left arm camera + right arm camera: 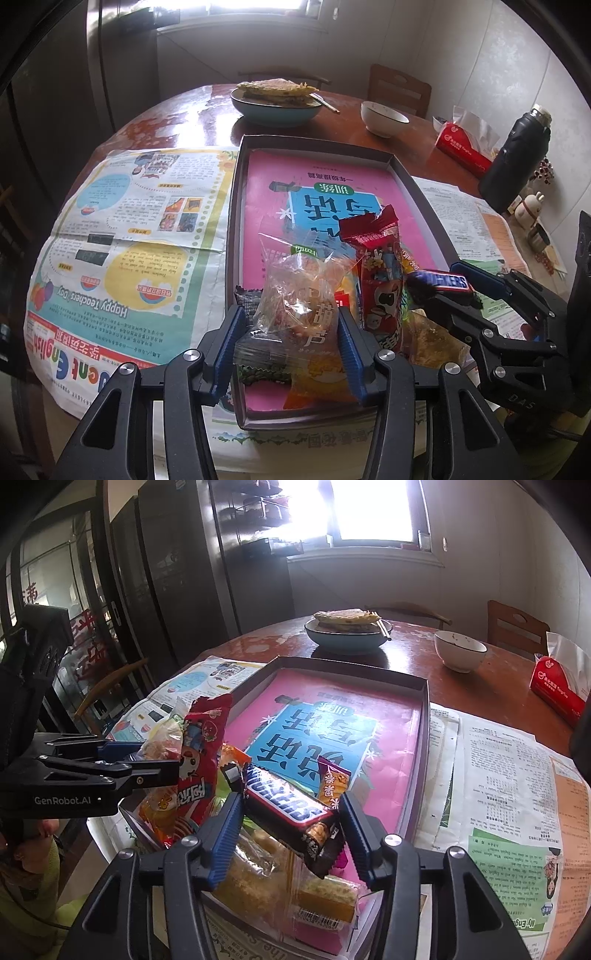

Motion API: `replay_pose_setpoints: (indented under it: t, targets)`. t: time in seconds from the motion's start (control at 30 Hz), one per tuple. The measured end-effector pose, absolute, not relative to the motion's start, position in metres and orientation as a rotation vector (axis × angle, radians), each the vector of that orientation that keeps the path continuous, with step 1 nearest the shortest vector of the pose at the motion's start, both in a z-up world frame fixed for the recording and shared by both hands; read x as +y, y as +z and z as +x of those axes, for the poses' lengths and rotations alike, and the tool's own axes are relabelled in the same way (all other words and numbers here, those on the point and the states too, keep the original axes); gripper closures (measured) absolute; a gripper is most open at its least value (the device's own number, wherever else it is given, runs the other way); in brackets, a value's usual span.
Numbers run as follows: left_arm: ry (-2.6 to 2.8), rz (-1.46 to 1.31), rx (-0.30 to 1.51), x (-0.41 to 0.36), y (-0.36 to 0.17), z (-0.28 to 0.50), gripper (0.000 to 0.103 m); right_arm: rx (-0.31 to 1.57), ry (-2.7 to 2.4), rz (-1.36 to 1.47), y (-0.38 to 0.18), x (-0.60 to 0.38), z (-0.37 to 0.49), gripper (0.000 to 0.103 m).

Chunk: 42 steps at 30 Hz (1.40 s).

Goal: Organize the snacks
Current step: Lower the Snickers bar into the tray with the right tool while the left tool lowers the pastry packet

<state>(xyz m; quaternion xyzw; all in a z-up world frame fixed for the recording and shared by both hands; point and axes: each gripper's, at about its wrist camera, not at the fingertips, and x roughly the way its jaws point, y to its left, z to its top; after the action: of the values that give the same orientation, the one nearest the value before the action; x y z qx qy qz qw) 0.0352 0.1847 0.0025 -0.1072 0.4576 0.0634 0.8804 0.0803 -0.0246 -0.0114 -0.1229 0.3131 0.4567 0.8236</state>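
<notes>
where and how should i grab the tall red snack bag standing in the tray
Grip the red snack bag across its narrow middle, below the crimped top, which is too floppy. It stands roughly upright between the clear packet held by the left gripper and the Snickers bar between the right gripper's fingers, so coming from above looks safest.

A shallow grey tray (413, 188) lined with a pink and blue booklet (332, 192) lies on newspapers. The snacks crowd its near end. A clear crinkled bag (295, 295) of pale pieces stands upright at the near left, over an orange packet (321, 380) and a dark green wrapper (262, 373). Just right of it a tall red packet (380, 280) stands upright. A dark Snickers bar (291, 808) is tilted at the near right, above a clear-wrapped yellow cake (280, 882).
</notes>
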Motion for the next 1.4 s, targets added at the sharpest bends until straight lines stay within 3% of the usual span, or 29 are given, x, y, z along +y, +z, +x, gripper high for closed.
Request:
replay_pose_setpoints:
  t: [0.7, 1.1, 1.4]
  targets:
    - [0.123, -0.222, 0.942, 0.181, 0.006, 0.032, 0.051, 0.638, 1.002, -0.260, -0.006, -0.025, 0.071, 0.040]
    - [0.125, -0.207, 0.910, 0.176, 0.019, 0.024, 0.035, 0.631, 0.992, -0.258, -0.004, -0.029, 0.071, 0.037]
    - [0.133, -0.209, 0.883, 0.175, 0.028, 0.018, 0.032, 0.615, 0.979, -0.250, 0.000, -0.033, 0.069, 0.033]
